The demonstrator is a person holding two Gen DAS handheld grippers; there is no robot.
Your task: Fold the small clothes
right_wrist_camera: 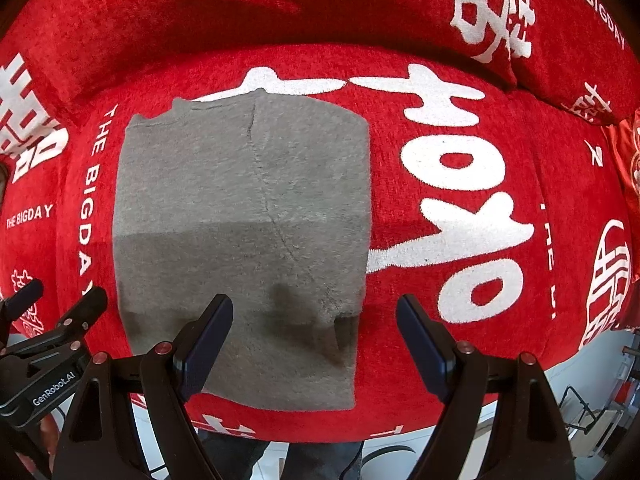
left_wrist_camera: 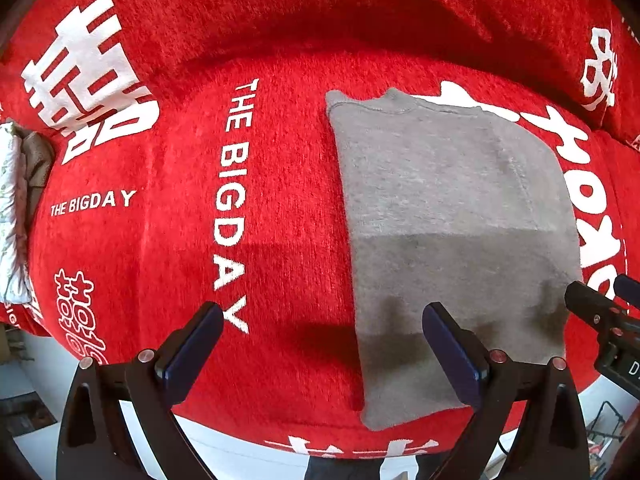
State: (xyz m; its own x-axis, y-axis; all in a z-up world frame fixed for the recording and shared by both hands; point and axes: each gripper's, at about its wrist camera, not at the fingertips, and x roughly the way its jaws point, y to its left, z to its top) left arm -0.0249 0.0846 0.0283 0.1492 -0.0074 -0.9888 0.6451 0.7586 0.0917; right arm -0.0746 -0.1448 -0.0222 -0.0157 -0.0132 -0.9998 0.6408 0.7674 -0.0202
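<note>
A small grey knit garment (left_wrist_camera: 452,216) lies flat on the red cushion, folded into a tall rectangle with its collar at the far end. In the right wrist view the same garment (right_wrist_camera: 240,216) fills the left-centre, a sleeve seam running down its middle. My left gripper (left_wrist_camera: 324,336) hangs open above the garment's near left edge, nothing between its fingers. Over the near right edge my right gripper (right_wrist_camera: 316,328) stands open too, holding nothing. Each gripper shows at the edge of the other's view: the right gripper (left_wrist_camera: 600,300) and the left gripper (right_wrist_camera: 60,300).
The red sofa cover (left_wrist_camera: 160,240) with white lettering spreads under everything, its backrest (right_wrist_camera: 280,4) rising behind. A patterned cloth (left_wrist_camera: 12,208) lies at the far left. Pale floor (left_wrist_camera: 248,460) shows past the cushion's front edge, with wire objects (right_wrist_camera: 584,416) at the right.
</note>
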